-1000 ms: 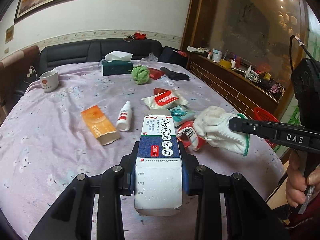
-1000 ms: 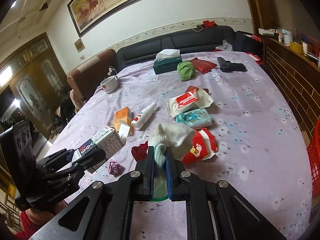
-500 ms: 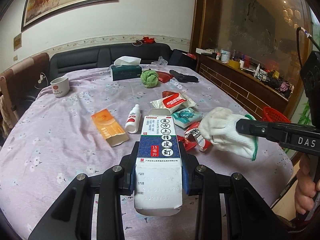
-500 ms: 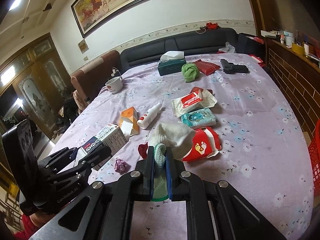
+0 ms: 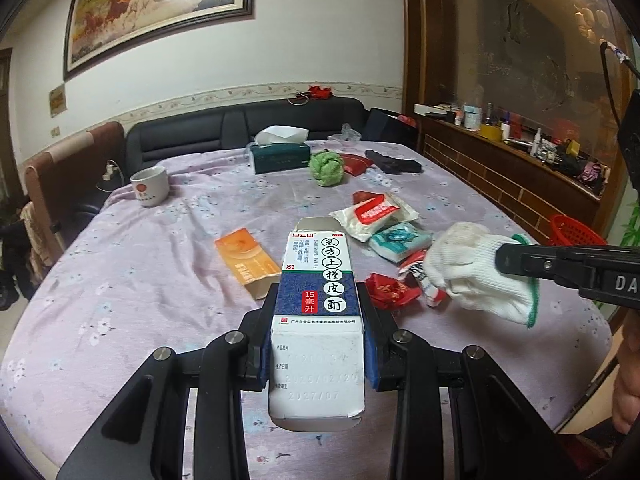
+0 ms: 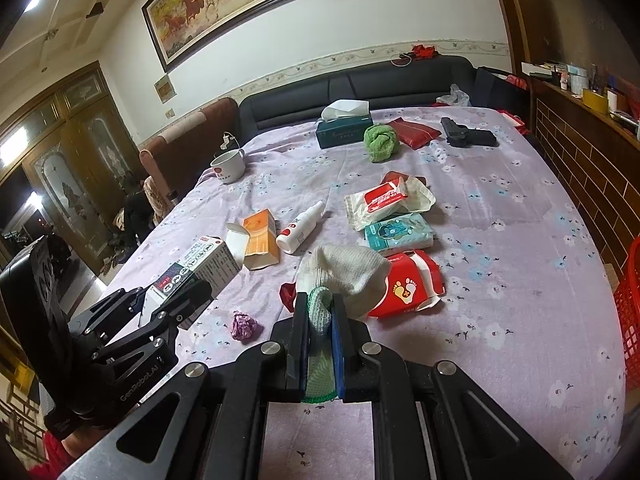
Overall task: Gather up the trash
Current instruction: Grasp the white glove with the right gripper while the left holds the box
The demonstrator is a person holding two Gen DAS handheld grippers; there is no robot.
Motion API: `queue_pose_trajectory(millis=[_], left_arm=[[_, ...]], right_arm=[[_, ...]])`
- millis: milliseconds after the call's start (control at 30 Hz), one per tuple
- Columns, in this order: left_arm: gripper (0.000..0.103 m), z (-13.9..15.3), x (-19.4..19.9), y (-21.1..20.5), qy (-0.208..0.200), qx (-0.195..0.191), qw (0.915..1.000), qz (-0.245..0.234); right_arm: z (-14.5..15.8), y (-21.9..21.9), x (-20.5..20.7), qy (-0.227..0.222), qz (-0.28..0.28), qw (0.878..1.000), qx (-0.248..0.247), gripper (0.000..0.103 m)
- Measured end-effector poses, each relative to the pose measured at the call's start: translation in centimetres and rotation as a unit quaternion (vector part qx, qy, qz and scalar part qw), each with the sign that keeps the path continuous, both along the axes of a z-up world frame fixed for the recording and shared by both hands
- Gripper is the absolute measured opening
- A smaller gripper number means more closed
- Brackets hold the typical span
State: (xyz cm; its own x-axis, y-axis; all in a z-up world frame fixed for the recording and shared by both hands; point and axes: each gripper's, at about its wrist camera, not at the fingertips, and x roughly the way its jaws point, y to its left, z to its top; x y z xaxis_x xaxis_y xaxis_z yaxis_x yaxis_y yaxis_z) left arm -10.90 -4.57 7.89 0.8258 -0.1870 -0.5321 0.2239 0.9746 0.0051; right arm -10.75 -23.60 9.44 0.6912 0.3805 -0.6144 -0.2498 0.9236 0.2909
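Note:
My left gripper [image 5: 319, 300] is shut on a white and blue medicine box [image 5: 318, 312], held above the near side of the purple tablecloth [image 5: 140, 280]. To its right, my right gripper [image 5: 516, 258] is shut on the green cuff of a white knit glove [image 5: 472, 268]. In the right wrist view the glove [image 6: 348, 268] hangs forward from the right gripper [image 6: 319, 304] over a red footprint packet [image 6: 408, 284]. The left gripper [image 6: 176, 300] with the box [image 6: 204, 268] is at the left. On the table lie an orange box [image 6: 260, 240], a spray bottle [image 6: 302, 228] and a purple wrapper [image 6: 243, 326].
Two wipe packs [image 6: 384, 200] lie mid-table. A mug [image 6: 228, 166], tissue box [image 6: 344, 130], green cloth ball [image 6: 380, 142], red pouch [image 6: 416, 130] and black toy pistol [image 6: 468, 134] sit at the far side. A red basket [image 6: 628, 304] stands off the table's right edge.
Both grippers have drawn back and risen a little from the table, each keeping its hold. The glove now hangs higher over the red packet.

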Motion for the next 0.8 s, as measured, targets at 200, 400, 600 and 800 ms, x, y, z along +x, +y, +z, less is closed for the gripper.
queue_pose_trajectory(millis=[200, 400, 600, 800], left_arm=[[0.033, 0.17, -0.49, 0.22, -0.011, 0.014, 0.9998, 0.012], [0.033, 0.23, -0.73, 0.33, -0.014, 0.017, 0.9997, 0.013], [0.033, 0.29, -0.84, 0.28, -0.016, 0.018, 0.9996, 0.014], [0.033, 0.48, -0.94, 0.35, -0.012, 0.013, 0.9998, 0.006]], right_arm=[[0.14, 0.27, -0.28, -0.003, 0.000, 1.000, -0.003, 0.010], [0.30, 0.39, -0.58, -0.005, -0.001, 1.000, -0.004, 0.010], [0.40, 0.44, -0.66, -0.004, 0.000, 1.000, -0.003, 0.010], [0.57, 0.30, -0.78, -0.005, -0.002, 1.000, -0.001, 0.010]])
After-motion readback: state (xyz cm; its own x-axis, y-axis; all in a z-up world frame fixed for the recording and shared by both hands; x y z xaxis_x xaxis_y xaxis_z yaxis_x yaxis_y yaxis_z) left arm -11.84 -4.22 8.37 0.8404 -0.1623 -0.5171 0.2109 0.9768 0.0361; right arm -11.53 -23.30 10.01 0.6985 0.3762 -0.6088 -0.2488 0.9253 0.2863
